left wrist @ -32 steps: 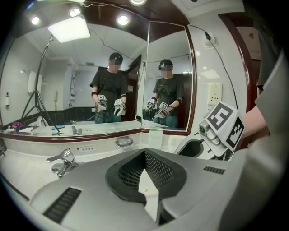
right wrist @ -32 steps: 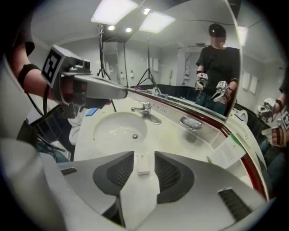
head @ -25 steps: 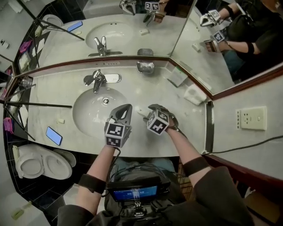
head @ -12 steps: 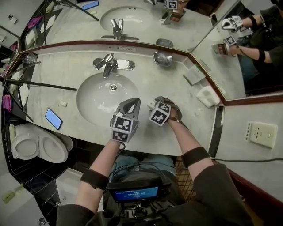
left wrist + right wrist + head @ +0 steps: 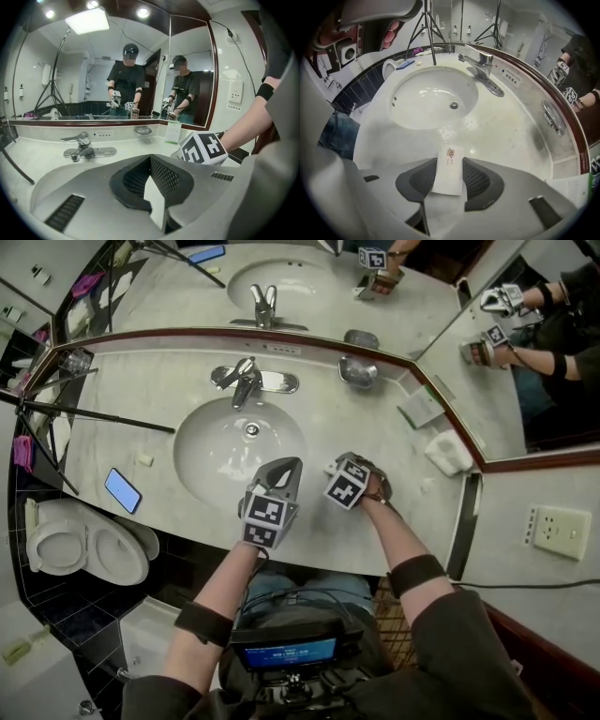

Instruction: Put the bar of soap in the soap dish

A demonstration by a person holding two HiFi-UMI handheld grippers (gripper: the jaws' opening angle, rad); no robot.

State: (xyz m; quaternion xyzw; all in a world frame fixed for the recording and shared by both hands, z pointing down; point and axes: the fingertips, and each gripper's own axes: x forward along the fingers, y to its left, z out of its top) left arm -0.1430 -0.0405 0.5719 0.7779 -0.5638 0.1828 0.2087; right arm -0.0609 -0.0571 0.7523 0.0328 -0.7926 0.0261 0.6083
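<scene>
A white wrapped soap bar (image 5: 449, 168) lies flat on the marble counter in front of the sink basin (image 5: 239, 442). My right gripper (image 5: 447, 180) points steeply down over it; its jaws have just been closing and both pads now touch the bar's long sides. In the head view the right gripper (image 5: 334, 472) hides the bar. My left gripper (image 5: 284, 469) hovers just to its left, shut and empty, as the left gripper view (image 5: 152, 187) shows. The metal soap dish (image 5: 358, 371) stands at the back of the counter, right of the faucet (image 5: 246, 381).
A leaflet (image 5: 420, 409) and a folded white cloth (image 5: 448, 452) lie along the right mirror. A blue phone (image 5: 123, 490) sits at the counter's left front. A tripod leg (image 5: 94, 416) crosses the left side. A toilet (image 5: 80, 549) is below left.
My right gripper has come down onto the counter and its jaws have narrowed around the soap bar. The left gripper has sunk a little beside it.
</scene>
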